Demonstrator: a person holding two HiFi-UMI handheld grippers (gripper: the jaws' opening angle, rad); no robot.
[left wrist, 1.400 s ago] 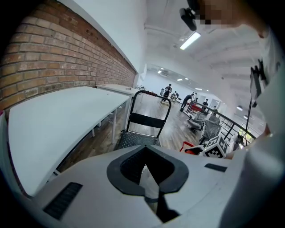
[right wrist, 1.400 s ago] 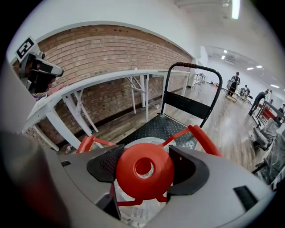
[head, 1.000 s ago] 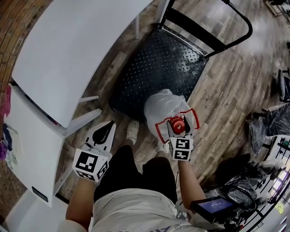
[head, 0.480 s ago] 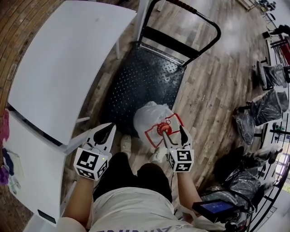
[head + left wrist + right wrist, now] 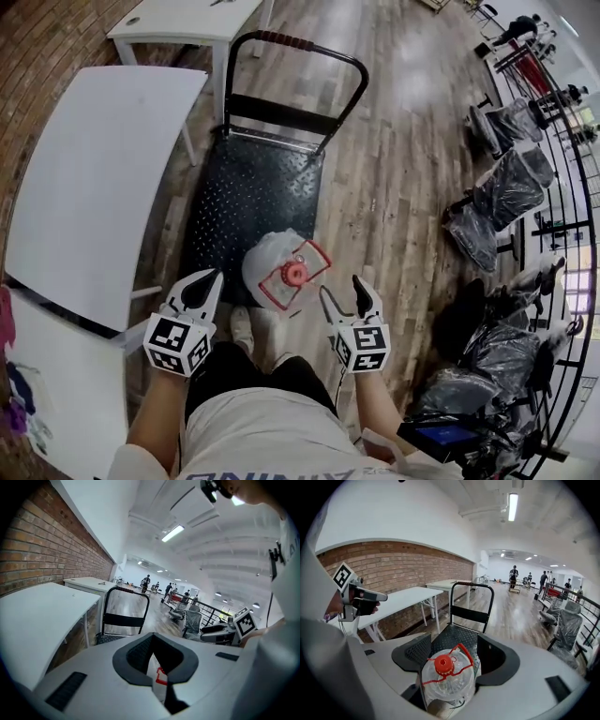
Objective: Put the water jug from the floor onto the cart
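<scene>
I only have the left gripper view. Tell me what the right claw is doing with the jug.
Observer: The right claw is open and empty; the head view shows it apart from the water jug, on the jug's right and nearer the person.
Operator: Report where the jug stands.
Observer: It is upright at the near right corner of the cart. I cannot tell whether its base is fully on the deck.
</scene>
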